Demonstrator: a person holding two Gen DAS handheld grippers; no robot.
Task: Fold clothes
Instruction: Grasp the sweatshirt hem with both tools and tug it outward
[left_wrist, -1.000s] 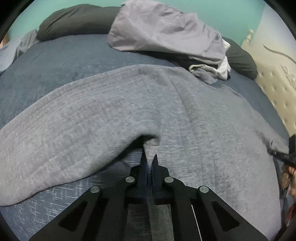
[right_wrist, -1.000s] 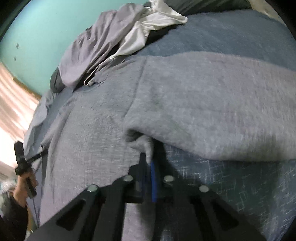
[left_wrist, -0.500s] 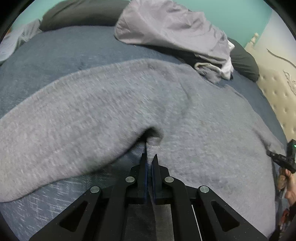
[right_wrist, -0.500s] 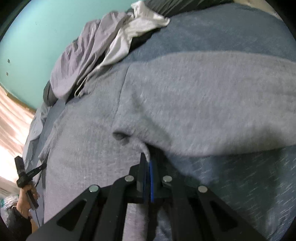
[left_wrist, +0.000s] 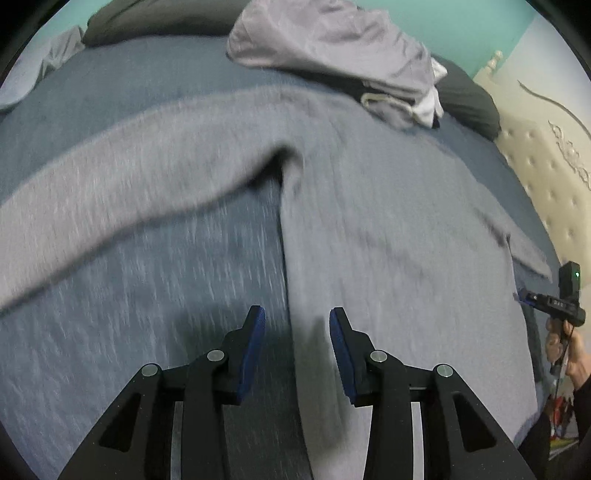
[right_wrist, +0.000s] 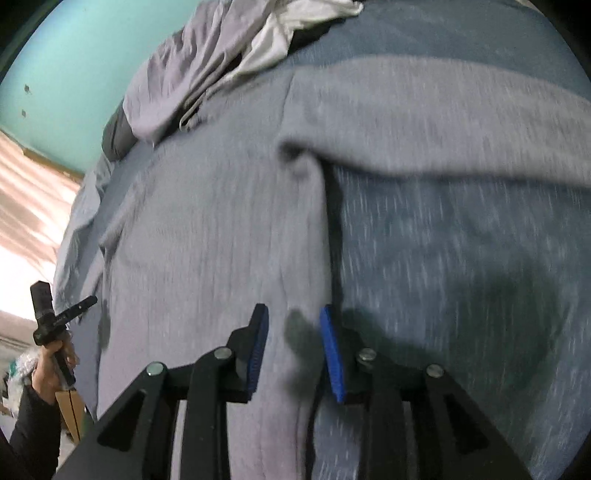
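Note:
A grey knit sweater lies spread on the blue bedspread, one sleeve stretched out to the left. My left gripper hovers over the sweater's side edge with its jaws opening; the blue pads touch no fabric. In the right wrist view the same sweater lies flat, its other sleeve running right. My right gripper is over that side edge, jaws opening too, with the cloth below them and not pinched. Each view shows the other hand-held gripper at its edge, blurred.
A heap of lilac and white clothes sits at the far side of the bed, also in the right wrist view. Dark pillows lie behind it. A cream tufted headboard borders the right. A teal wall stands behind.
Both grippers were shut on the sweater's underarm folds. They have let go, opened and drawn back toward the near edge of the bed; the sweater lies flat.

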